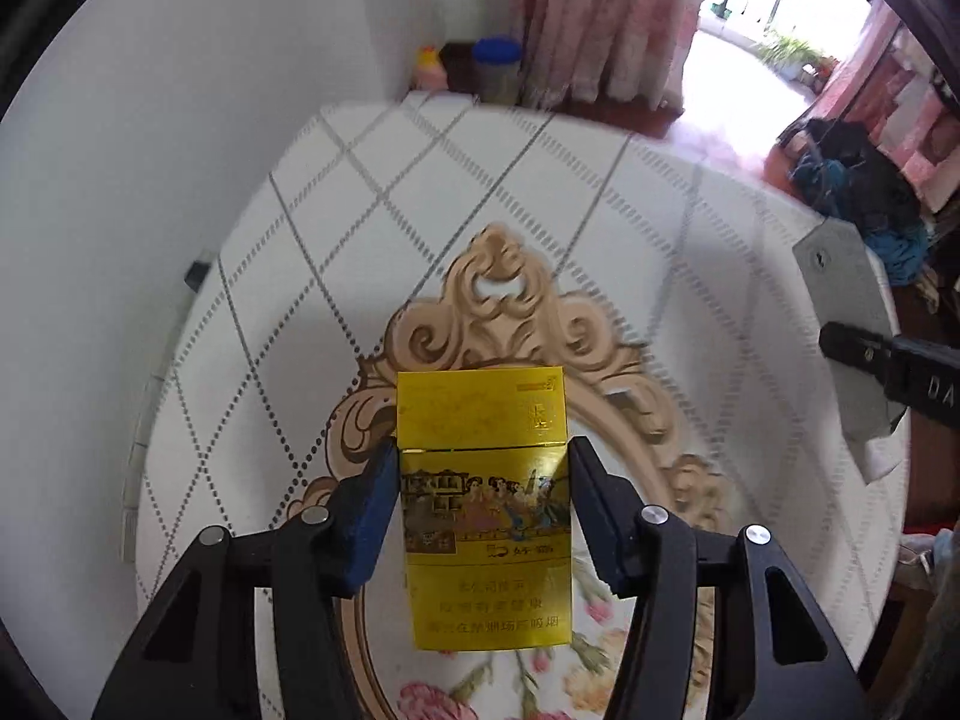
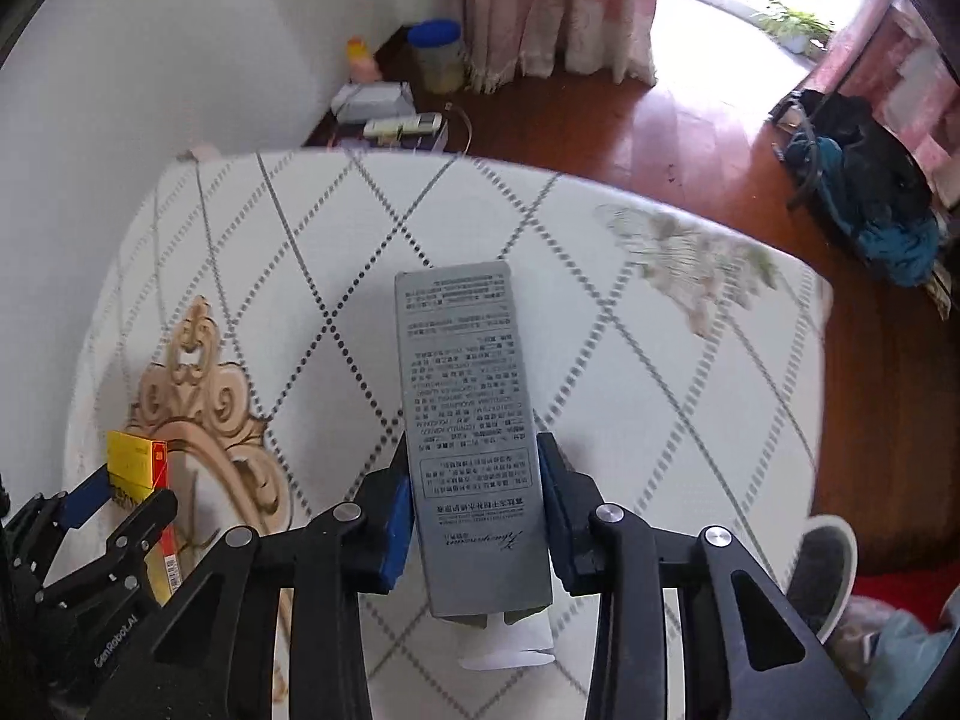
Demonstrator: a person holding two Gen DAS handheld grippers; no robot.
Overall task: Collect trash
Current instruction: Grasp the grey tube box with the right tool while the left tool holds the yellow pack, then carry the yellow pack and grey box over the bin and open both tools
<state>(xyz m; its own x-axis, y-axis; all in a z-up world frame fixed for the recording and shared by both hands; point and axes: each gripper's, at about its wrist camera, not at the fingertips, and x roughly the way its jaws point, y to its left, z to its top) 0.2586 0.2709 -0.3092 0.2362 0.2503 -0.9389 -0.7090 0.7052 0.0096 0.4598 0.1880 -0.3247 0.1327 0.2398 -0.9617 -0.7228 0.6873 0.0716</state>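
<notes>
My left gripper [image 1: 480, 450] is shut on a yellow cigarette pack [image 1: 483, 504] and holds it upright above the white patterned mattress [image 1: 420, 192]. The pack also shows in the right wrist view [image 2: 137, 461], at the lower left, between the left gripper's fingers [image 2: 90, 495]. My right gripper [image 2: 471, 444] is shut on a long grey printed carton [image 2: 468, 420], with an open white flap at its near end. The carton also shows at the right edge of the left wrist view [image 1: 846, 324].
The mattress [image 2: 600, 360] has a grey diamond pattern and a beige ornate frame print [image 1: 498, 312]. A low wooden stand with jars [image 2: 438, 57] and a remote [image 2: 402, 125] is behind it by the wall. A dark bag [image 2: 864, 192] lies on the wooden floor at the right.
</notes>
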